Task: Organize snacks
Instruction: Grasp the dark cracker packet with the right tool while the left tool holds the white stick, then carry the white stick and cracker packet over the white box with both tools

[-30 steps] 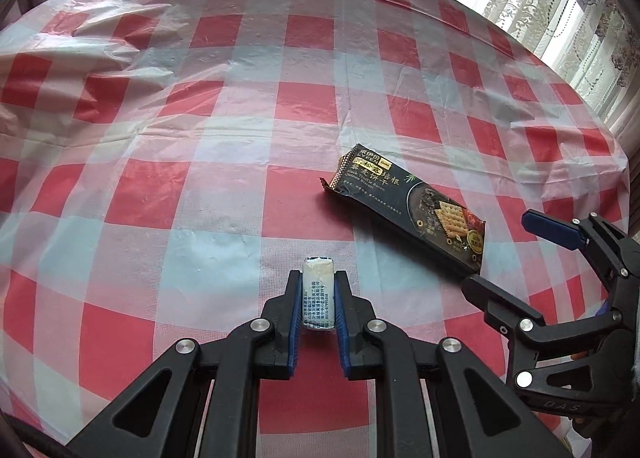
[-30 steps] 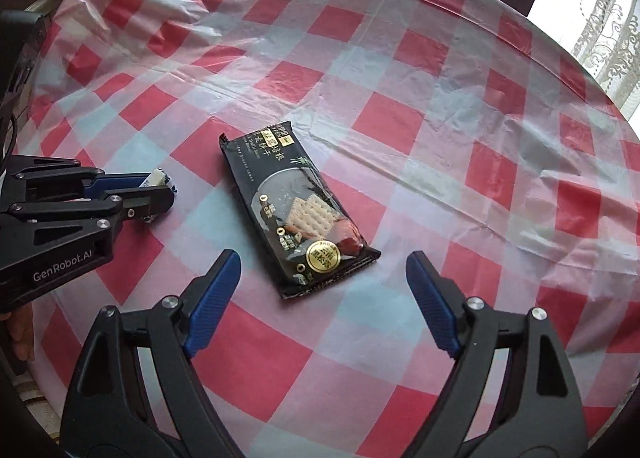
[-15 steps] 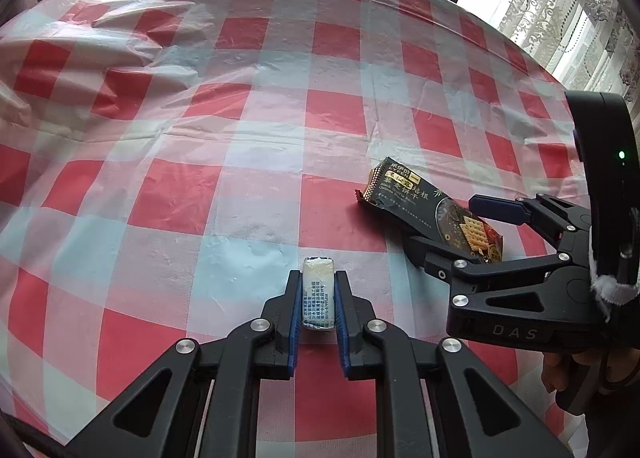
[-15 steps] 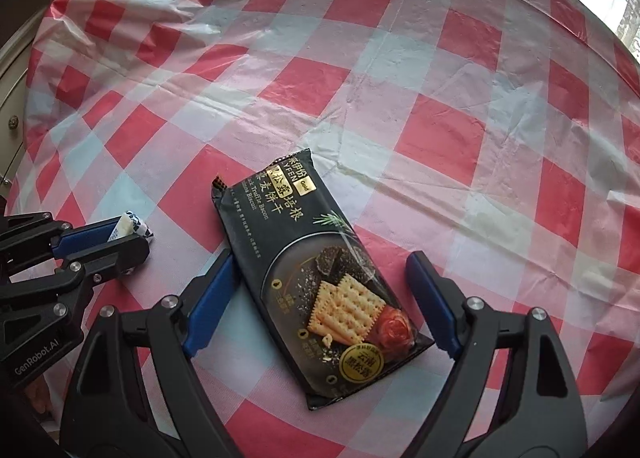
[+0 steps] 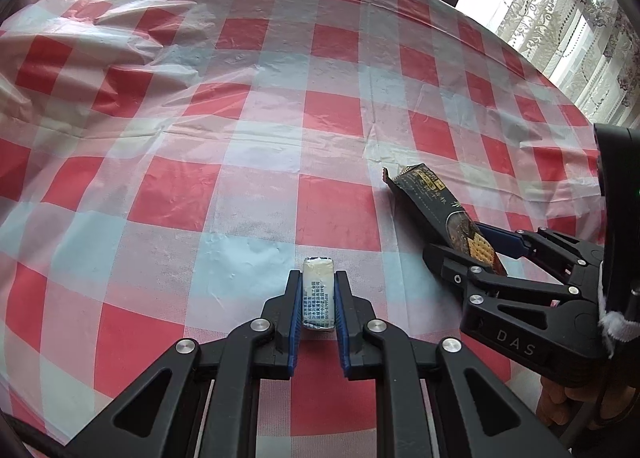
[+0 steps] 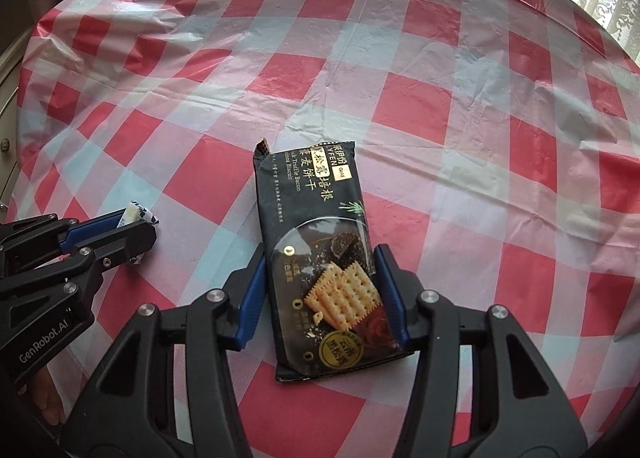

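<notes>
On left, above checked bench cloth (image 5: 256, 161): left gripper (image 5: 319, 298) fingers clamped on small white candy bar (image 5: 318, 300). To right: right gripper (image 6: 322, 290) fingers closed against both sides of black cracker packet (image 6: 320, 258), far end tilted upward.

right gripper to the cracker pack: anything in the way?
Nothing visible. The right gripper already straddles the black cracker pack, one blue pad along each long side, with nothing else between the pads and the wrapper. The left gripper, shut on a small white candy, sits off to the side, apart from the pack.
</notes>
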Tool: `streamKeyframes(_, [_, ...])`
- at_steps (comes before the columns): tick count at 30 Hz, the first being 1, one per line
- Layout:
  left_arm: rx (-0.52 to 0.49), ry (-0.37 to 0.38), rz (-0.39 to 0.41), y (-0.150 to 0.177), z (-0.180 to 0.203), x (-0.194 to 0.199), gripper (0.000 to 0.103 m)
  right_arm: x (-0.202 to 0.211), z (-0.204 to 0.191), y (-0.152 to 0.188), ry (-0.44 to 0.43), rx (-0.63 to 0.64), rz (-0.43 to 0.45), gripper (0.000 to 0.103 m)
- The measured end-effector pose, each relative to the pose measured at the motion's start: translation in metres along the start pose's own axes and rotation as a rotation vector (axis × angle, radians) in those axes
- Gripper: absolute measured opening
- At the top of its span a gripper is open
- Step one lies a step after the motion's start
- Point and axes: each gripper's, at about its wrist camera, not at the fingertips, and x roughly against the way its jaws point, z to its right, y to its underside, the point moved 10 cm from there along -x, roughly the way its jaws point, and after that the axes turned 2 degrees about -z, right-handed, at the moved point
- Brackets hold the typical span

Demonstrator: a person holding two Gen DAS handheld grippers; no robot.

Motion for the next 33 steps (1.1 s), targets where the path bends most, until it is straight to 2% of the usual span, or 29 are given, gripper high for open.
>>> streamKeyframes(21, [-0.096,0.076,-0.027,0.041,0.054,0.031,0.015,0.068,0.032,0.120,0.080,-0.189,-0.060,0.054])
streamKeyframes(33, [-0.155,0.112,-0.025,0.068,0.092,0.055,0.015,0.125,0.071,0.162,0.129,-0.300,0.001,0.054])
